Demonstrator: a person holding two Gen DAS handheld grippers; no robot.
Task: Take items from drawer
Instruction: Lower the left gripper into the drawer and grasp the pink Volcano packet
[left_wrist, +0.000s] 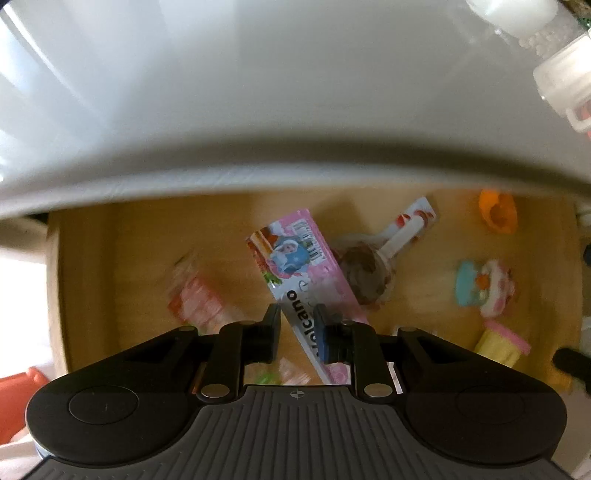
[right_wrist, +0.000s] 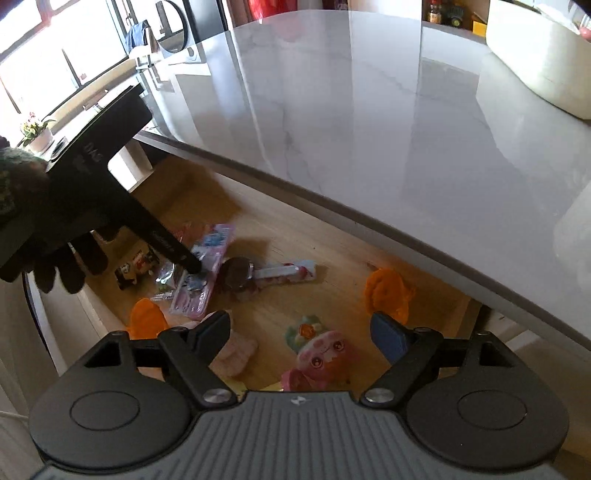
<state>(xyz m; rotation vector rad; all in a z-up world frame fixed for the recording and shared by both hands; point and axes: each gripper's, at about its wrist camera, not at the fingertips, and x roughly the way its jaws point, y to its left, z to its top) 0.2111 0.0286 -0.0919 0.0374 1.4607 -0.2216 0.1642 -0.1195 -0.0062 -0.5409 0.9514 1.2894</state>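
Packet (left_wrist: 295, 273), pink, lies mid-drawer (left_wrist: 110, 258); left hand-held gripper (left_wrist: 297, 317) straddles its 6 o'clock end, jaws narrowly apart, apparently not clamped. Close squarely, lift clear. Right hand-held gripper (right_wrist: 303, 332) gapes empty.

The drawer floor (left_wrist: 129, 258) is pale honey-coloured wood beneath a white, grey-veined marble tabletop (right_wrist: 369, 129). Between the black fingers of the left gripper (left_wrist: 297, 314) lies a pink packet (left_wrist: 295, 254) with a blue-and-white cartoon figure and black lettering on a white band. Beyond it is a brown lollipop (left_wrist: 364, 273) on a white stick, its wrapper end red and white. Ahead of the black right gripper (right_wrist: 301, 325), which has one blue pad (right_wrist: 388, 338), sit a pink-and-mint doll toy (right_wrist: 321, 350) and an orange piece (right_wrist: 388, 291).
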